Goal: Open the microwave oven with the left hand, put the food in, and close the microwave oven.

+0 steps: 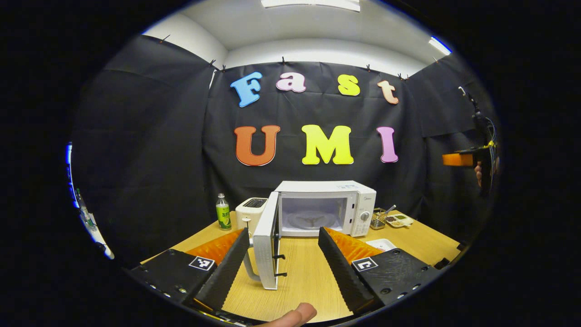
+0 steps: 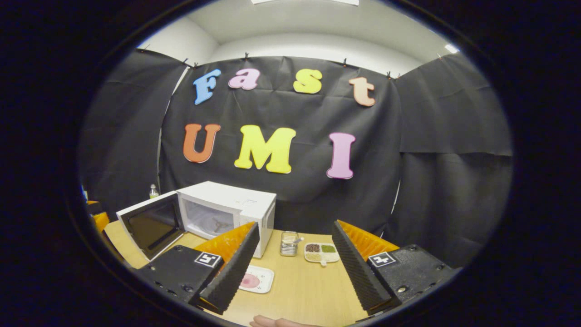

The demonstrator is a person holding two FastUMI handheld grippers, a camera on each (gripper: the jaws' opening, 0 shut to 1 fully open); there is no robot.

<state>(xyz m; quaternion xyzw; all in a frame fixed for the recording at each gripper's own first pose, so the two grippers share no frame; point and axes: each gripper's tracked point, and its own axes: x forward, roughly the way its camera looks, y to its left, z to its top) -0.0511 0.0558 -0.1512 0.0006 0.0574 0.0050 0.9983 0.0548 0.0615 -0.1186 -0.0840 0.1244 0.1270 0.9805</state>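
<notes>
Microwave (image 1: pixel 324 206) door (image 1: pixel 265 245) hangs open, turntable bare; left gripper (image 1: pixel 283 259) before it, jaws wide. Right gripper (image 2: pixel 295 268) to its right, jaws wide, above the plate (image 2: pixel 256 279).

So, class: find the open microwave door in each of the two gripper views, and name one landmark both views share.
Left gripper view: the microwave door stands edge-on at lower centre, swung open left of the cavity, between the tool's fingers.
Right gripper view: the door sits at lower left, its dark inner window facing the camera.
Shared landmark: the divided snack tray on the table right of the microwave.
</notes>
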